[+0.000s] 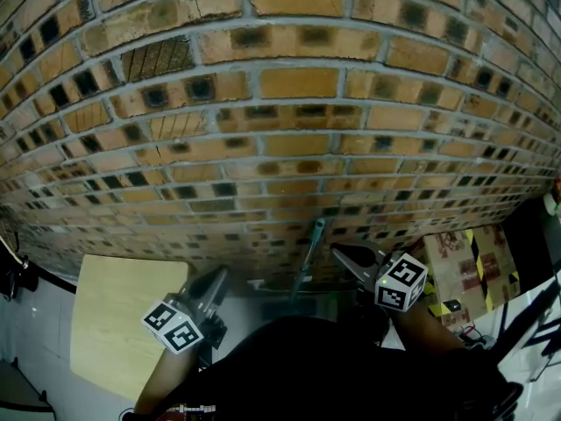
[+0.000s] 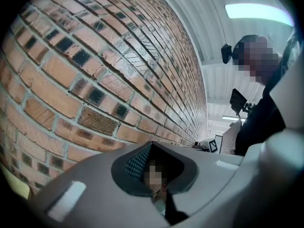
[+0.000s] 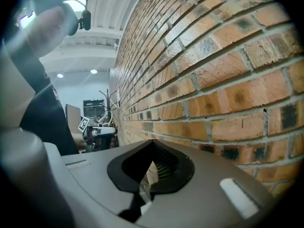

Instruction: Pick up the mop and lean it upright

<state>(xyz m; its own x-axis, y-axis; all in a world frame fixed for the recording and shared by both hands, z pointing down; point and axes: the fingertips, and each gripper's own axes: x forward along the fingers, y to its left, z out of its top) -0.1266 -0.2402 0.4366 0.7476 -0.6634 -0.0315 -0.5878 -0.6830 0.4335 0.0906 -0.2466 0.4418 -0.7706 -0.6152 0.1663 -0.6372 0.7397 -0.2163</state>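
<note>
Colour log, head view unless noted.

Brick wall (image 1: 280, 103): orange-tan bricks, most with a dark square blotch in the middle, and pale grey mortar lines. A few bricks at 11 o'clock are scored with fine diagonal lines.

Mop handle (image 1: 310, 254), at 6 o'clock: I read it as grey-green.

Left claw (image 1: 217, 277) and right claw (image 1: 340, 253): dark grey here, with pale grey shells in their own views. Marker cubes (image 1: 401, 281): black squares on white.

Board (image 1: 118, 323), at 8 o'clock: pale yellow wood.

Box (image 1: 456, 253), at 4 o'clock: mottled brown, with yellow-and-black striped tape.

Floor (image 1: 53, 314): light grey.

The lower end of the mop handle (image 1: 312, 246) is hidden behind the person's dark torso (image 1: 324, 367).
</note>
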